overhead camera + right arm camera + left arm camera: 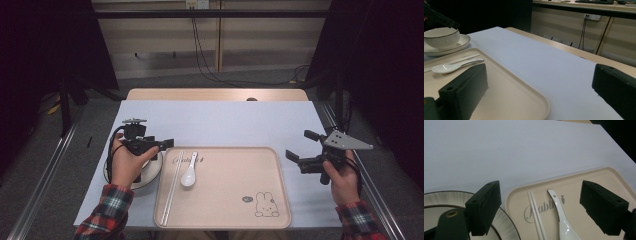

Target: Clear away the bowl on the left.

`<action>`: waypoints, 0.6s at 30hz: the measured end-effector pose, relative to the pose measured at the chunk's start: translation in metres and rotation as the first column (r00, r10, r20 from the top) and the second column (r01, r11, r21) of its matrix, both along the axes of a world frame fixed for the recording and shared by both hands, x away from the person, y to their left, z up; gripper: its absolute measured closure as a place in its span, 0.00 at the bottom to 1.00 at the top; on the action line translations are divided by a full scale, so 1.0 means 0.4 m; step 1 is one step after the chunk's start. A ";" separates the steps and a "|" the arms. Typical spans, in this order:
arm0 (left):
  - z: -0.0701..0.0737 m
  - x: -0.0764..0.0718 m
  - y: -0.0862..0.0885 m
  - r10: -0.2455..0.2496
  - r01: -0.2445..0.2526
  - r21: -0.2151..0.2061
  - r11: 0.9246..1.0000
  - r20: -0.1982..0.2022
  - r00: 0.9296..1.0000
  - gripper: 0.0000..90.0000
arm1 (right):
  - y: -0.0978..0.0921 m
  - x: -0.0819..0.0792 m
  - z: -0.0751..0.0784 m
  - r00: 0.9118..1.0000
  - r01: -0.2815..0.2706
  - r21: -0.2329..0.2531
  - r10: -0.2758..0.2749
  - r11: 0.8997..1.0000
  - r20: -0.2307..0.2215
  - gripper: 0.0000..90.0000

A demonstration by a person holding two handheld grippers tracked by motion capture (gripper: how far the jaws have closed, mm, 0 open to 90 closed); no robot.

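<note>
The left gripper (161, 145) hangs with its jaws spread wide and nothing between them, over the bowl (441, 37) on its plate (152, 172) just left of the tray (225, 210), which reads as lining up for a grasp on the bowl. The right gripper (300, 145), likewise wide open and empty, is held off the tray's right edge above the surface (225, 122), apparently waiting clear. On the tray's left part lie chopsticks (172, 185) and a spoon (189, 172), side by side, set like a place setting that leaves room for the bowl.
</note>
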State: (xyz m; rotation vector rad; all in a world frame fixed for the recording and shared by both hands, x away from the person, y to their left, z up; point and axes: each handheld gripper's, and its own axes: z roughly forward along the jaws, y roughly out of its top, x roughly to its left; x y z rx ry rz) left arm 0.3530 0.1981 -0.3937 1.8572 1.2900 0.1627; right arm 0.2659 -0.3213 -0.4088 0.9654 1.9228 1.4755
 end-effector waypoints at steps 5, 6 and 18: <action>0.008 -0.002 0.020 0.012 -0.012 0.016 1.000 0.002 1.000 0.18 | -0.004 0.000 0.003 1.000 0.007 0.005 -0.007 1.000 0.005 0.00; 0.009 -0.002 0.025 0.015 -0.015 0.015 1.000 0.004 1.000 0.17 | -0.004 0.000 0.002 1.000 0.002 0.006 -0.002 1.000 0.010 0.00; 0.021 -0.012 0.075 0.022 -0.022 0.048 0.999 0.011 1.000 0.12 | 0.001 -0.001 0.003 1.000 -0.008 0.006 0.008 1.000 0.004 0.00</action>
